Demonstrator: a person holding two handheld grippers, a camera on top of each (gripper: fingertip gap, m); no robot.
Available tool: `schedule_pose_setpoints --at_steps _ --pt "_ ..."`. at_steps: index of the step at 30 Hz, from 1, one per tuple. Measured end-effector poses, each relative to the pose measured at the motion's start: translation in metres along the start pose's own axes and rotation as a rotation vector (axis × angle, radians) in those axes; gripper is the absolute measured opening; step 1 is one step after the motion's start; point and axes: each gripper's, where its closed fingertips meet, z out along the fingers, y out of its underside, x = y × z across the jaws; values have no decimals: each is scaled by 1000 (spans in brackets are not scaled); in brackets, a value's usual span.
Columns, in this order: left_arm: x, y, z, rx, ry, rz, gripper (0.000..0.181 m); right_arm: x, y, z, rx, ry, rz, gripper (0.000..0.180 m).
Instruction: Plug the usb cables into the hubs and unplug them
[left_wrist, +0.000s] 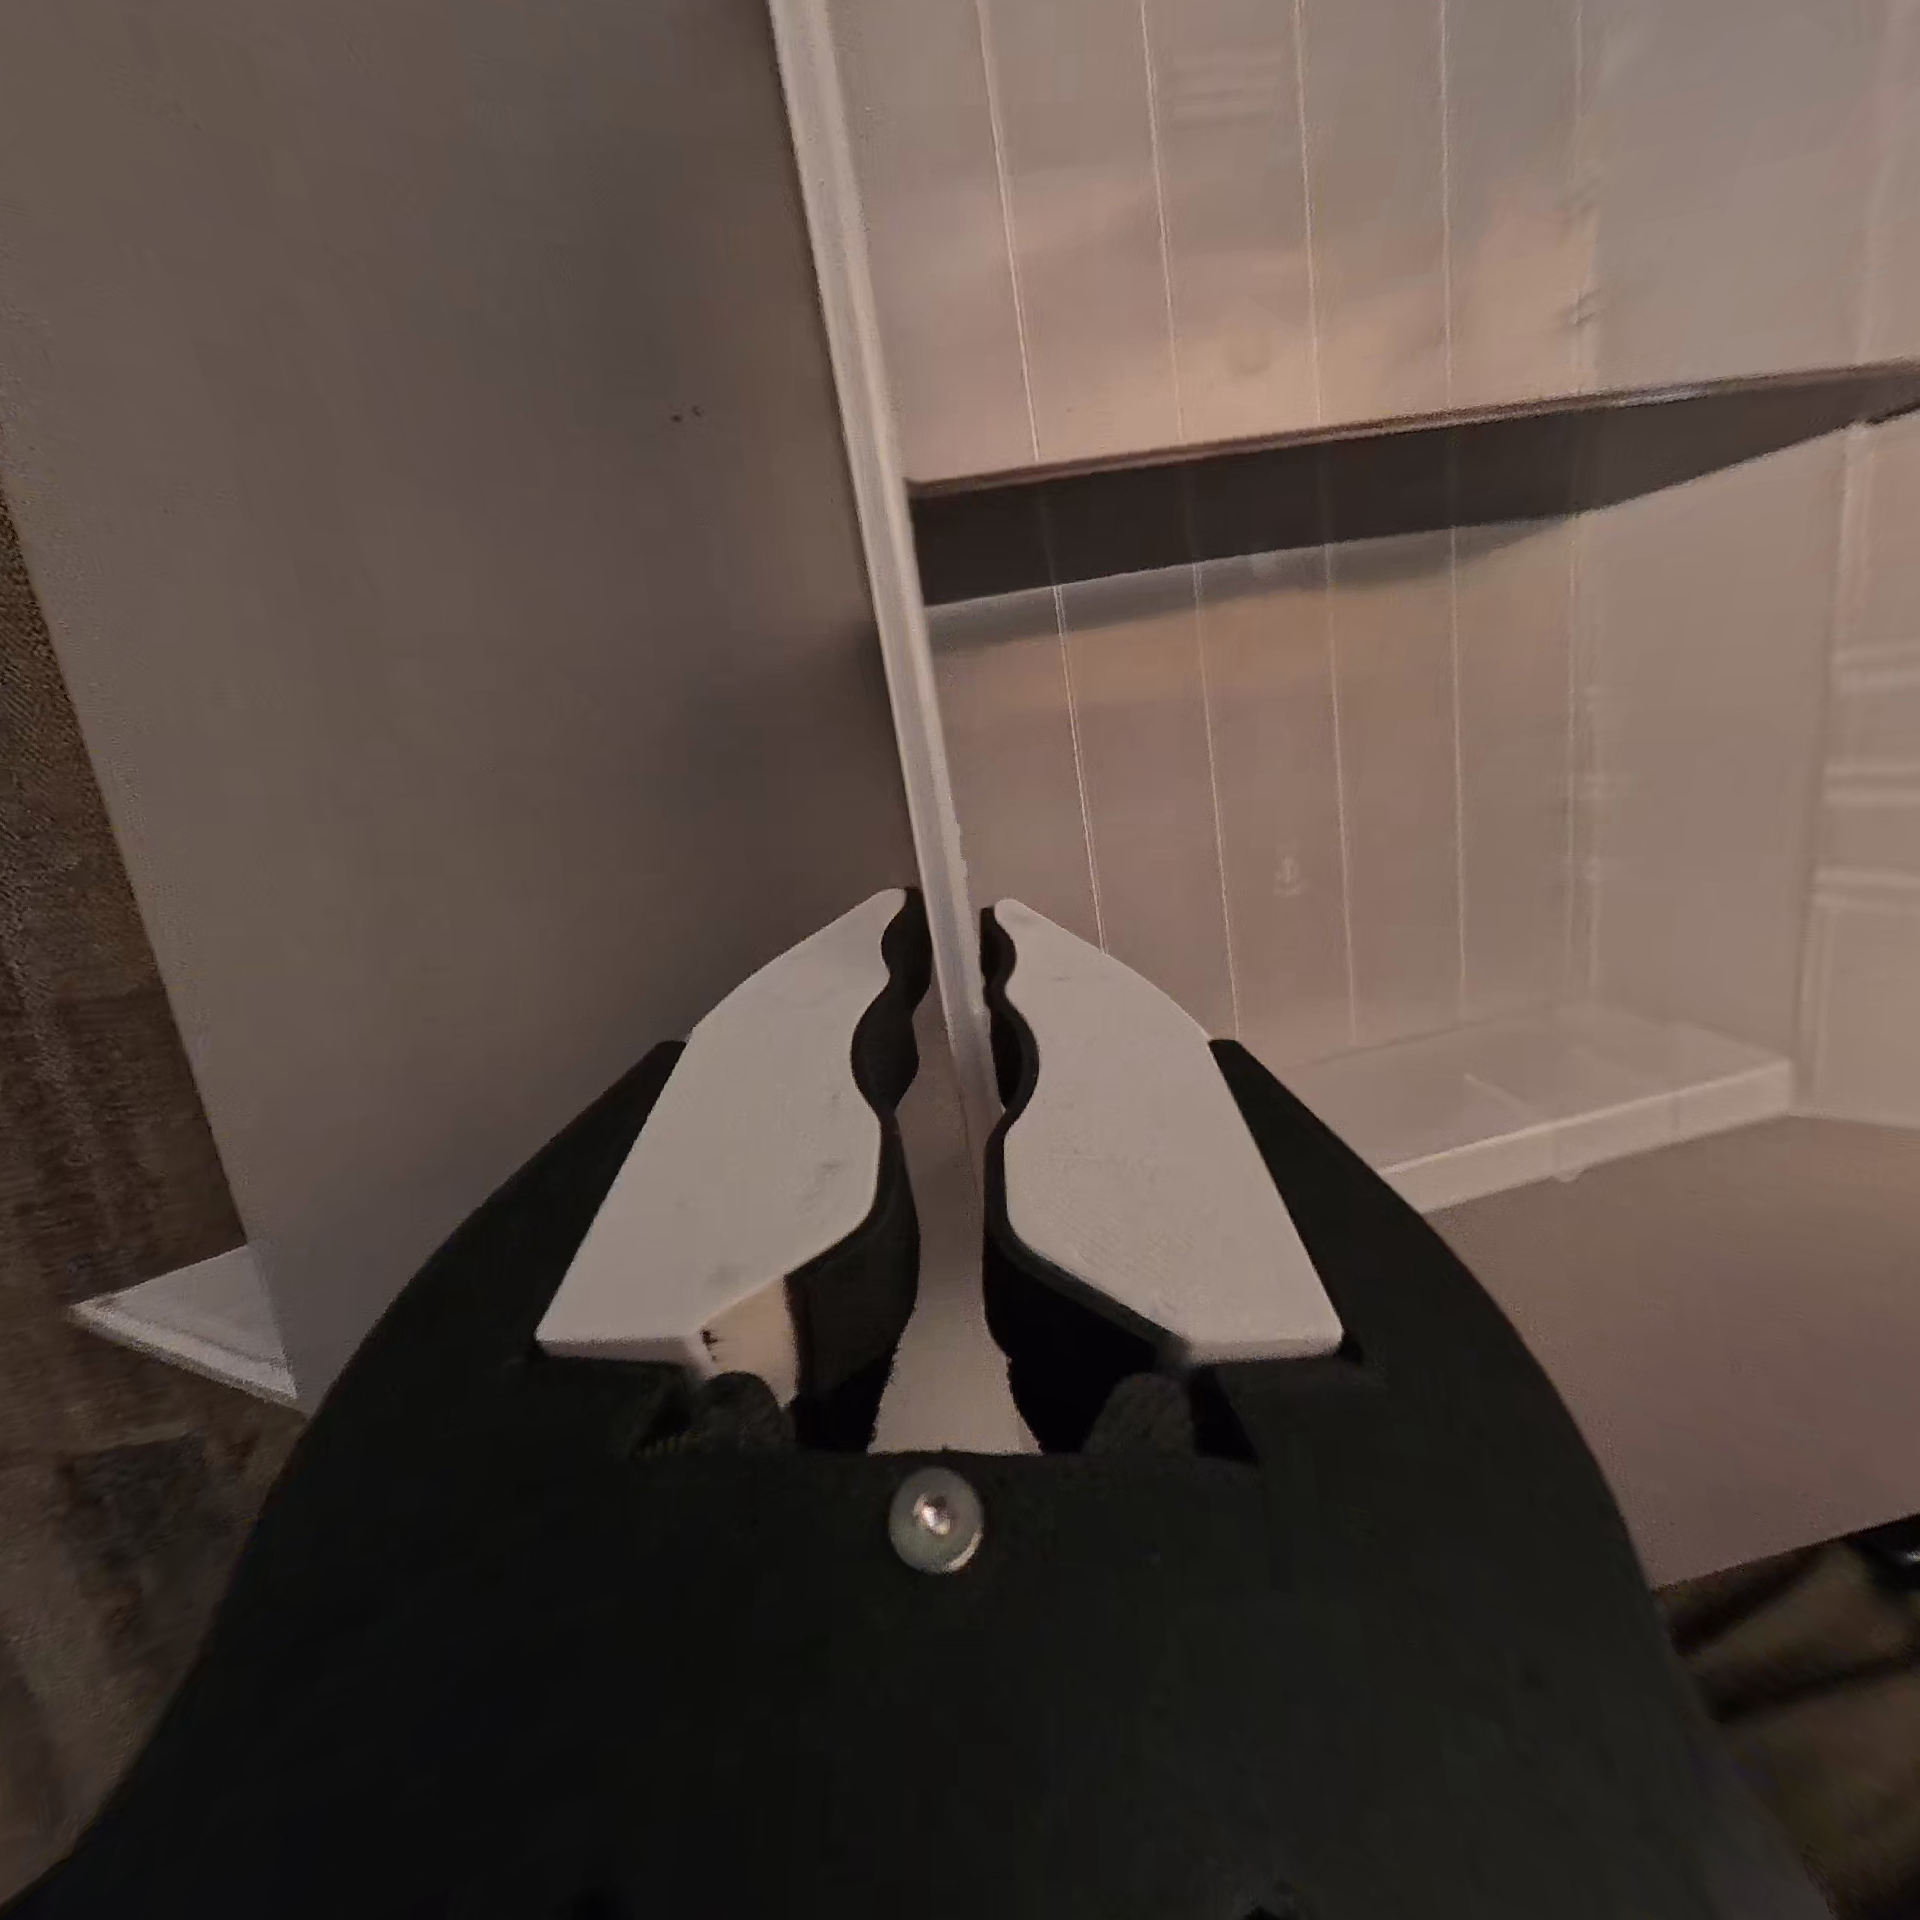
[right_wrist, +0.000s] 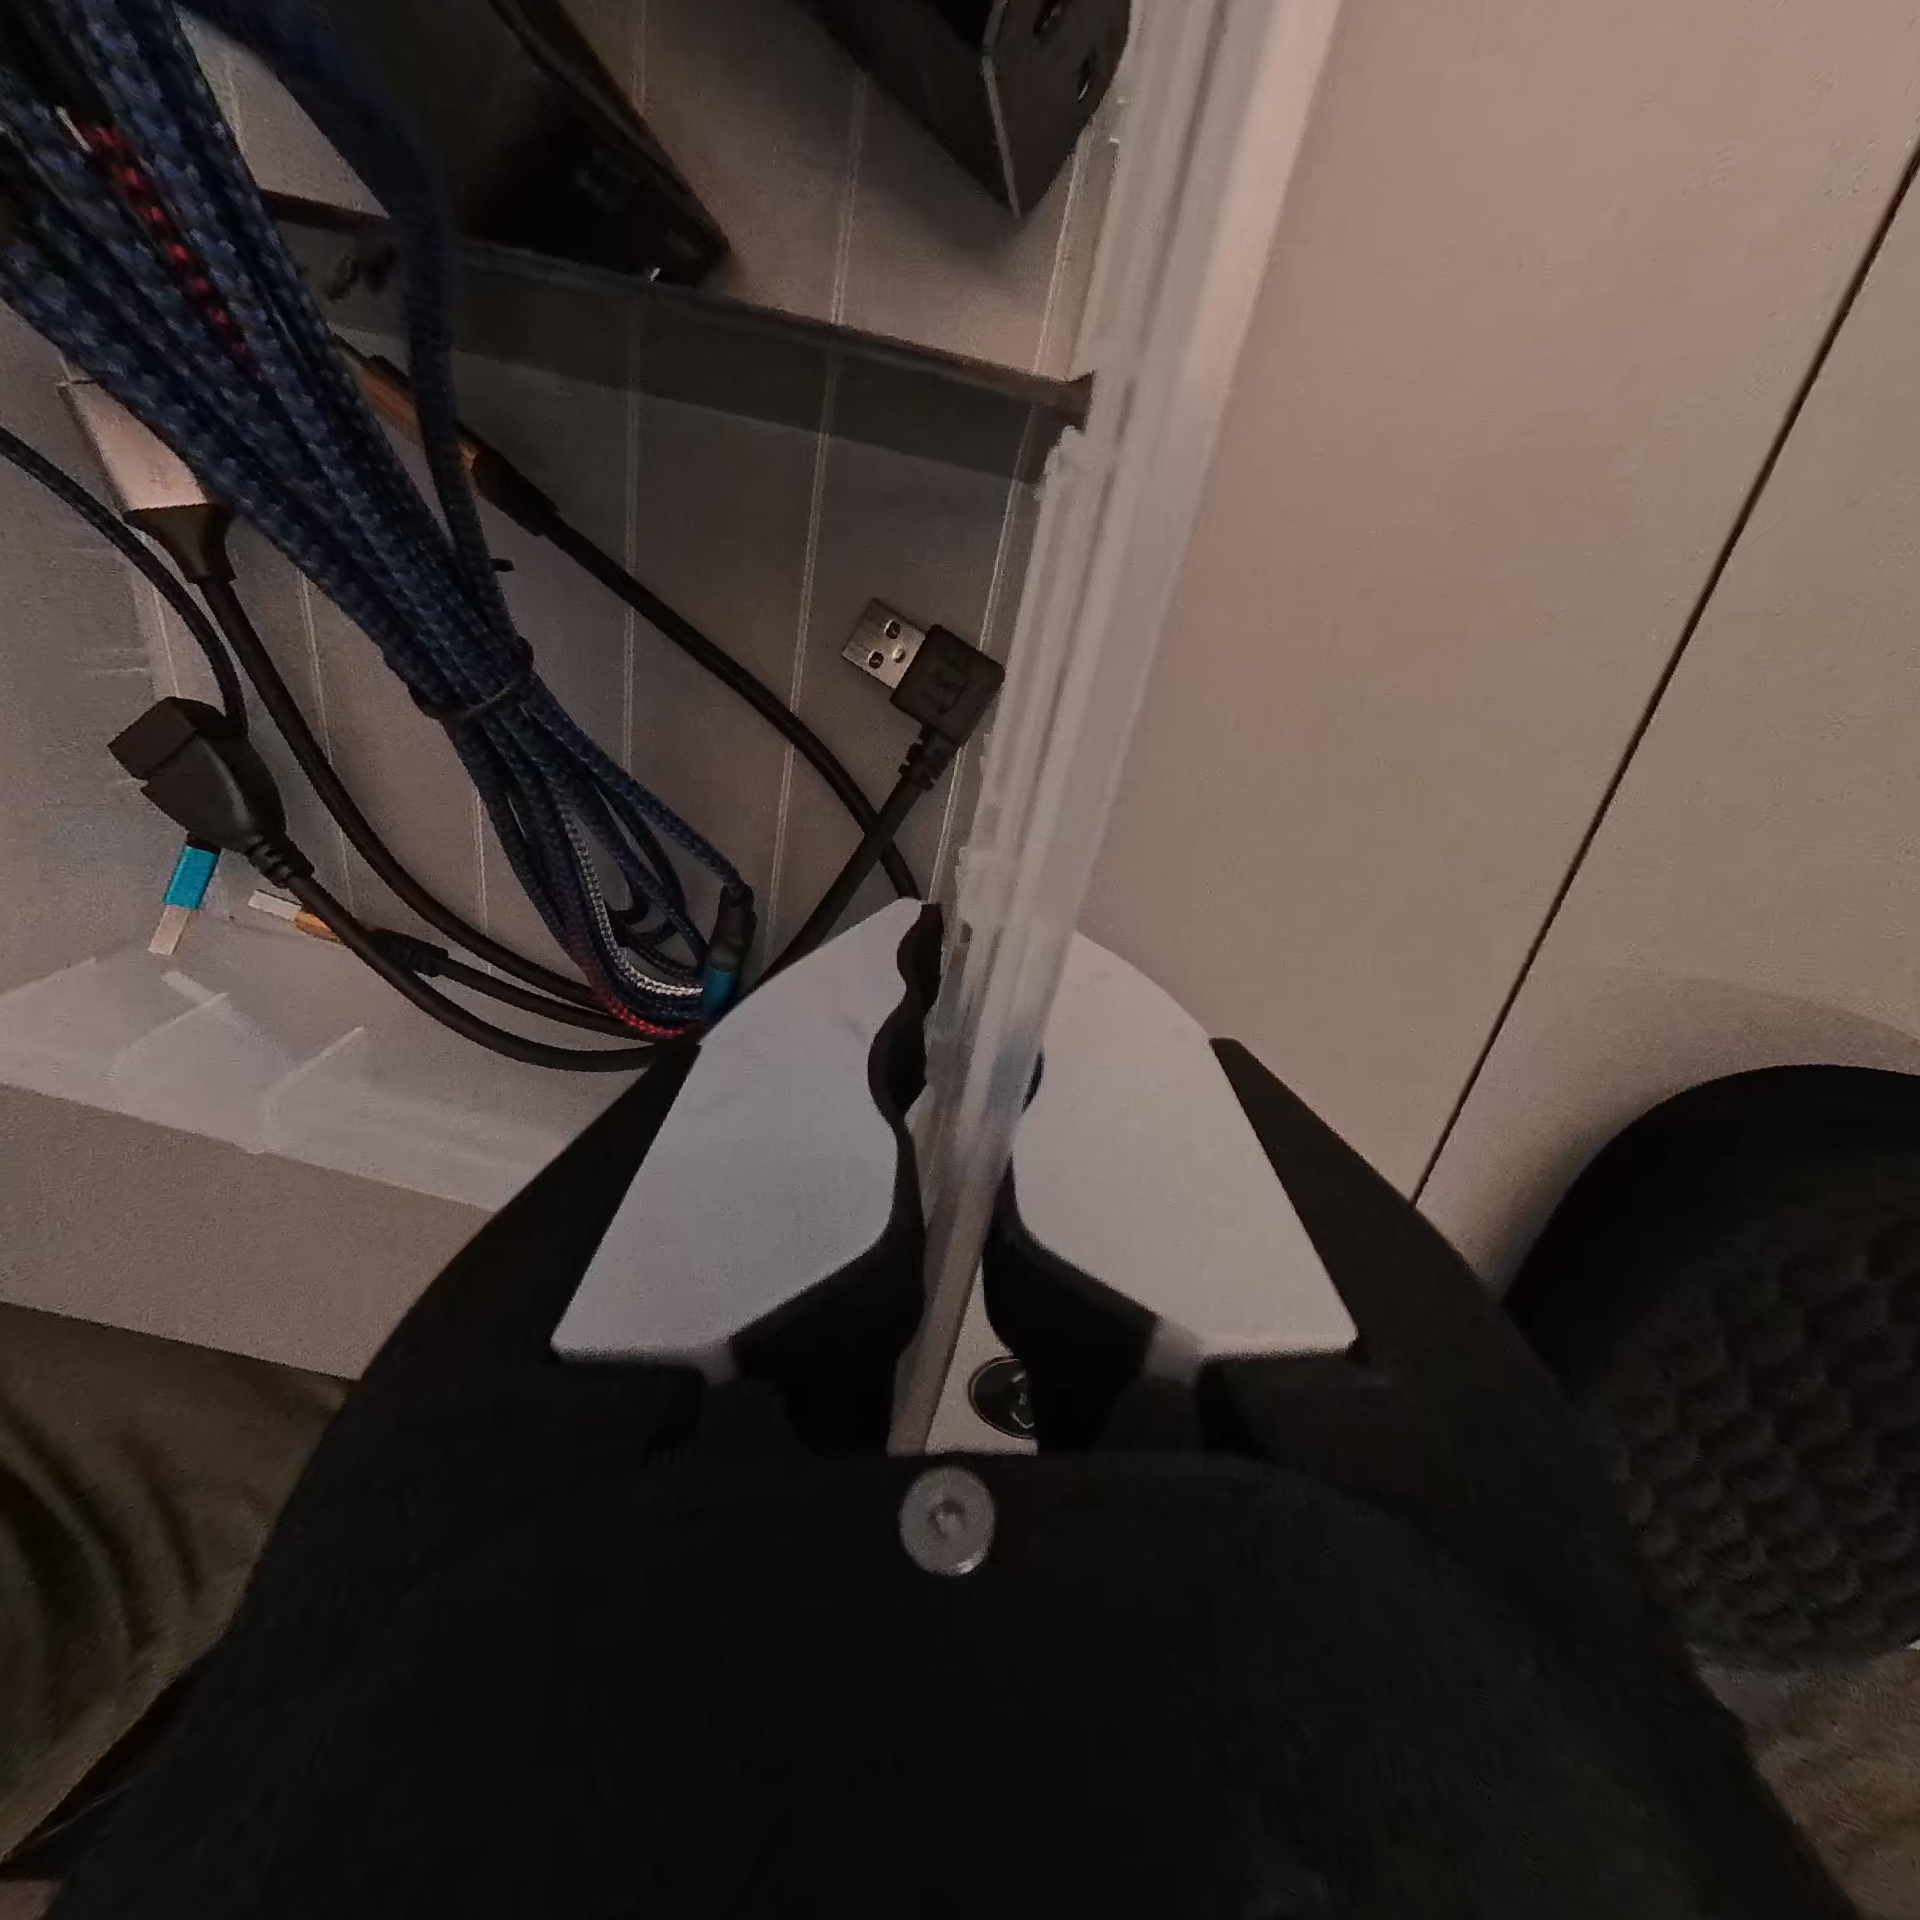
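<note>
A clear bin (right_wrist: 1049, 644) sits on the table (left_wrist: 1662, 1299). Each gripper straddles one of its side walls: the left gripper (left_wrist: 948, 914) stands a little apart around the left wall (left_wrist: 883, 540), touch unclear, while the right gripper (right_wrist: 961, 920) is clamped on the right wall. Inside the bin lie the cables – a tied blue braided bundle (right_wrist: 312, 436) and black leads, with one bare USB plug (right_wrist: 883, 644) resting just beside the gripped wall. A dark hub (right_wrist: 582, 135) sits near the far end. No cable is held yet. If only one side grips firmly, the bin could tilt or slip – sliding the cables into a tangle.
</note>
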Motion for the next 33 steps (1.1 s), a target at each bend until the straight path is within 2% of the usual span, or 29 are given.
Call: schedule_pose_setpoints --at_steps 14,23,33 --pt "66 5 13 -198 -20 219 8 -50 -6 8 -28 4 -137 8" --pt "104 20 21 -352 -25 286 9 -93 -7 14 -54 10 -203 9" --pt "139 21 26 -404 -19 325 15 -151 -15 22 -64 18 -232 10"
